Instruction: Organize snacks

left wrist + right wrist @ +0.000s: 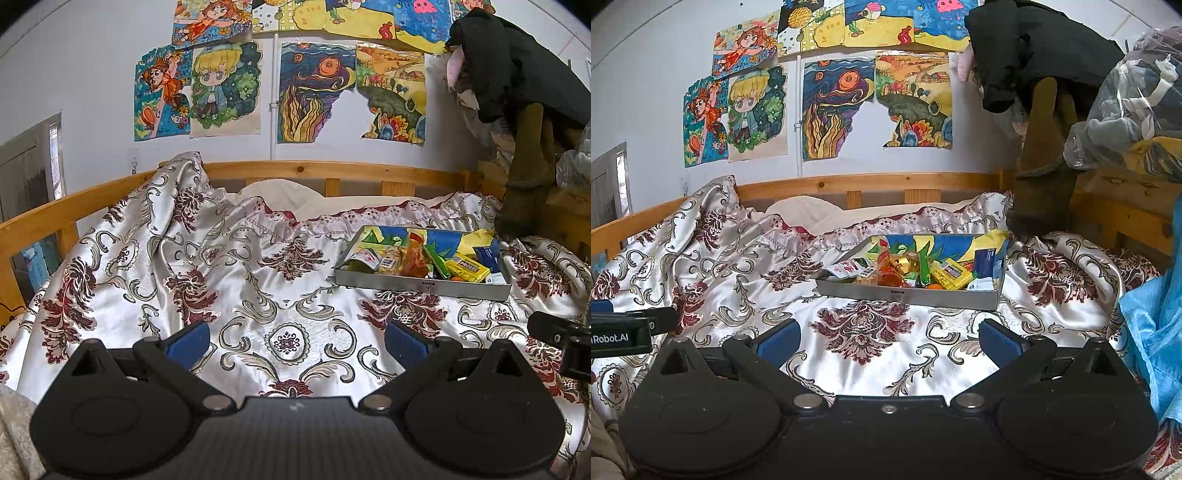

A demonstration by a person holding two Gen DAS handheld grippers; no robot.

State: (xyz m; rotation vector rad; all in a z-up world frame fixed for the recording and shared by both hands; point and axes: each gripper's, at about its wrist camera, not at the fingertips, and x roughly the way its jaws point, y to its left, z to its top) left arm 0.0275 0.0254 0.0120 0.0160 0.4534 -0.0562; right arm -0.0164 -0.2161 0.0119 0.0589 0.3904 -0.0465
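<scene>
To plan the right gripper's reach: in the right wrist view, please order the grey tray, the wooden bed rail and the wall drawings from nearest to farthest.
1. Grey tray, straight ahead on the bedspread.
2. Wooden bed rail, behind the tray.
3. Wall drawings, above the rail, farthest.

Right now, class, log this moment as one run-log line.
left tongs: open, empty | right tongs: open, empty | snacks: in grey tray | tray: on bedspread, untouched

A wooden-framed bed carries a shiny white bedspread with dark red floral patterns; a shallow grey metal tray of colourful snack packets lies on it.
</scene>
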